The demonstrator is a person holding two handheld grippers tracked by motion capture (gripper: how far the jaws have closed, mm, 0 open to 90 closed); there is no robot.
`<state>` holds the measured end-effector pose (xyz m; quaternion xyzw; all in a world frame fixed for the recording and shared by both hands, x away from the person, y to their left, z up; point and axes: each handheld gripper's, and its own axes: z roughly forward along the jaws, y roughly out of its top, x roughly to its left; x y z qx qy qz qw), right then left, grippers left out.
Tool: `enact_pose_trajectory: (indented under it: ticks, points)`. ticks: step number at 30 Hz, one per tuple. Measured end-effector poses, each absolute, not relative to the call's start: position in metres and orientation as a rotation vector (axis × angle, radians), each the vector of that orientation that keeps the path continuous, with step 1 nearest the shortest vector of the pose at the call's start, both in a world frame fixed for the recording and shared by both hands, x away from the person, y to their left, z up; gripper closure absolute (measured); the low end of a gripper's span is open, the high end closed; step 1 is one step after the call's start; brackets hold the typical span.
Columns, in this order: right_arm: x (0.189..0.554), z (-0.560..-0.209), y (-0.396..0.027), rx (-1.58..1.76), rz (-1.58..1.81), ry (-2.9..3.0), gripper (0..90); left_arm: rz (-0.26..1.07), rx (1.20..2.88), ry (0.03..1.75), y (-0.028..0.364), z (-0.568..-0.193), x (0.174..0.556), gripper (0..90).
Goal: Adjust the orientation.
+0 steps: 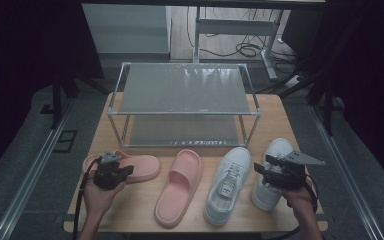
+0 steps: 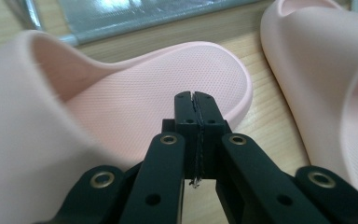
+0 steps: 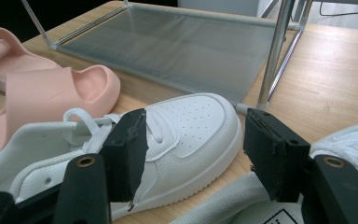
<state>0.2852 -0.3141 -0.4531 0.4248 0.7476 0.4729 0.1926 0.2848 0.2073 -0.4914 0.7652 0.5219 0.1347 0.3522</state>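
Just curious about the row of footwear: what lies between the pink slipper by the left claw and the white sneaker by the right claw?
In the high view, the other pink slipper and then a second white sneaker.

Two pink slides point(image 1: 180, 185), two white sneakers point(image 1: 228, 182), one rack point(image 1: 185, 100), apparently two-tier

A light wooden table point(image 1: 145, 210) carries everything. At its far half stands a two-tier metal shoe rack point(image 1: 184, 102) with grey mesh shelves, both bare. Four shoes lie directly on the wood in a row along the near half: at the left a pink slide point(image 1: 135, 167) lying crosswise, next a second pink slide point(image 1: 179, 187) pointing far, then a white sneaker point(image 1: 227, 185), and at the right another white sneaker point(image 1: 272, 150).
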Motion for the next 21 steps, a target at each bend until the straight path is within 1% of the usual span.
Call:
enact_pose_trajectory:
  ticks: [3,21]
  points:
    - [0.284,-0.453,-0.314,1.189,1.326,2.101,40.1,0.384,2.004,1.359,0.201,-0.498,0.287,89.8]
    - [0.285,-0.456,-0.312,1.202,1.316,2.11,39.2,0.35,1.943,1.404,0.217,-0.508,0.279,89.9]
